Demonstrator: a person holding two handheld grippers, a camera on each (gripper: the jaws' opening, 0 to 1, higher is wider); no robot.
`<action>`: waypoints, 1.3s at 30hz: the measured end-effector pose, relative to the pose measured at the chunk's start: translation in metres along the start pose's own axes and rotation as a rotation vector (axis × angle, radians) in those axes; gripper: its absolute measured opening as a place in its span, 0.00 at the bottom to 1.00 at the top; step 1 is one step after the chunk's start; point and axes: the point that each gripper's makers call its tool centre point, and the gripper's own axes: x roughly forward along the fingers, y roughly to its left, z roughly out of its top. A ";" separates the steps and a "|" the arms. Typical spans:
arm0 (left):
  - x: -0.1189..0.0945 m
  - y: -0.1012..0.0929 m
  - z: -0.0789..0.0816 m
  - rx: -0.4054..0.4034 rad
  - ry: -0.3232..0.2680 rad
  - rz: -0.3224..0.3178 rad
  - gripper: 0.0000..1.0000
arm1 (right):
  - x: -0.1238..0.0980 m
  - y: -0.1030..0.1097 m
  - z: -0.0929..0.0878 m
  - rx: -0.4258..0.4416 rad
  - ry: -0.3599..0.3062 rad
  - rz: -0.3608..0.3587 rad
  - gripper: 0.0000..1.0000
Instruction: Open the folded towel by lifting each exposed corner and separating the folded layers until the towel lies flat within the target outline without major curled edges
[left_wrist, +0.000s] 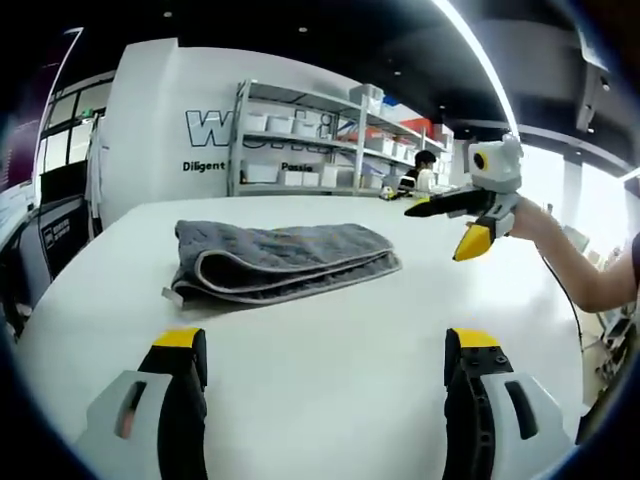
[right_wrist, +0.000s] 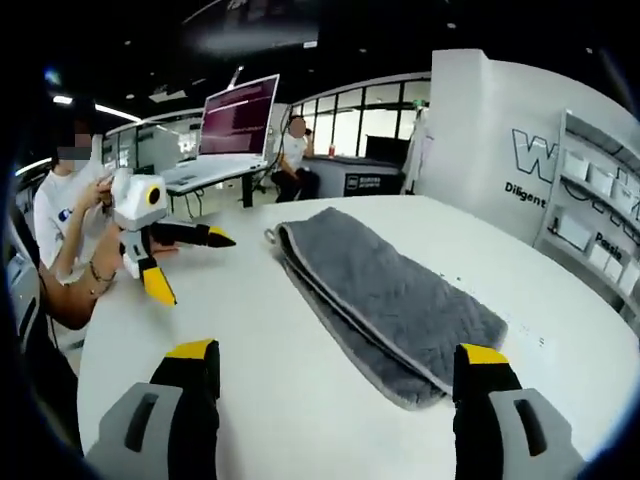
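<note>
Towel (left_wrist: 280, 262) lies folded beyond both grippers' spread jaws.

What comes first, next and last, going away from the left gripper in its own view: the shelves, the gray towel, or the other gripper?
1. gray towel, folded on the white table, just ahead, a bit left.
2. right gripper, held above the table's far right side.
3. shelves, against the back wall.

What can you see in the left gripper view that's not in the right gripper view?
Left gripper view: shelves full of white boxes behind the table, straight on. Right gripper view: a large screen and a seated person beside the table. Both share the folded grey towel on the white table, with each gripper's open jaws in front.
</note>
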 end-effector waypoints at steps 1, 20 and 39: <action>0.000 0.000 0.000 0.000 0.000 -0.001 0.98 | -0.005 0.002 -0.004 -0.003 0.003 -0.009 0.99; 0.006 0.003 -0.014 0.031 0.060 0.012 0.97 | -0.037 0.004 -0.051 0.057 -0.034 -0.044 0.99; 0.005 0.010 -0.014 0.035 0.070 0.026 0.96 | -0.042 0.014 -0.040 -0.019 -0.037 -0.038 0.99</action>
